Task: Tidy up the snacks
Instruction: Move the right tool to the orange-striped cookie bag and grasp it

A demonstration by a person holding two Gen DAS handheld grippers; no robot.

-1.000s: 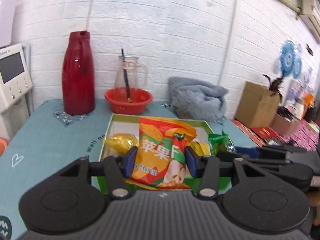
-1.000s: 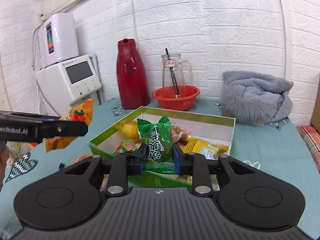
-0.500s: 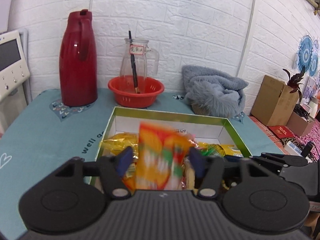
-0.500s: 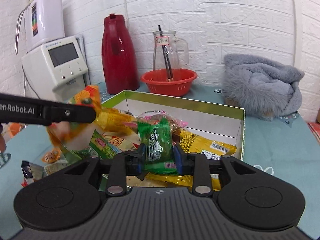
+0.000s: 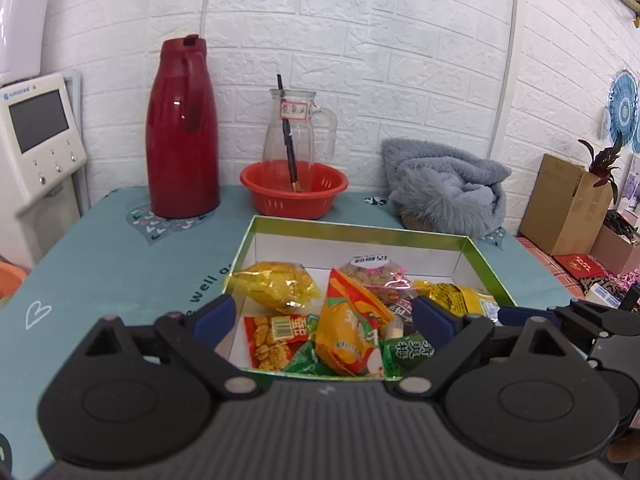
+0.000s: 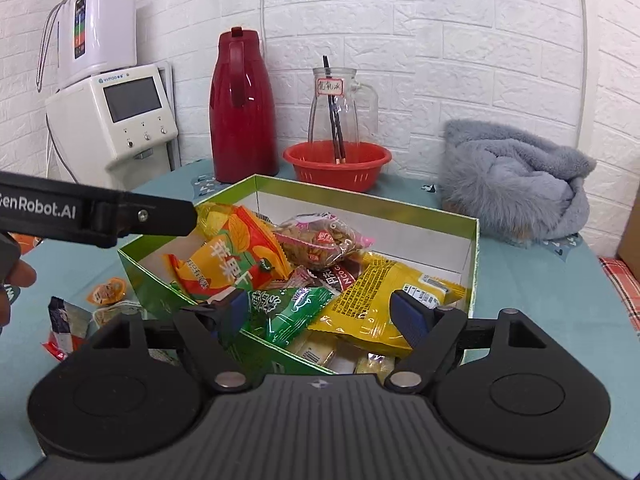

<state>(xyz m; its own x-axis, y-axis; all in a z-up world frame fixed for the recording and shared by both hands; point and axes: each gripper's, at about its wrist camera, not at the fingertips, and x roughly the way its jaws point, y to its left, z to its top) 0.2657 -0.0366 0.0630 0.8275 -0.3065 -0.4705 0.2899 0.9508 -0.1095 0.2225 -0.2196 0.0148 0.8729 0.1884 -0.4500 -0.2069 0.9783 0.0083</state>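
Note:
A green-rimmed white box on the teal table holds several snack packets. The orange apple-chip bag lies in the box, free of my fingers. The green plum packet lies in the box at its near edge. My left gripper is open above the box's near side; its arm shows in the right wrist view. My right gripper is open and empty over the box's near corner. Loose snacks lie on the table left of the box.
A red thermos, a glass jug in a red basket and a grey fleece stand behind the box by the brick wall. A white appliance stands at the left. A cardboard box is off the table's right.
Both grippers opened. The left one dropped the orange apple-chip bag into the box and the right one dropped the green plum packet into it. Both views moved closer over the box.

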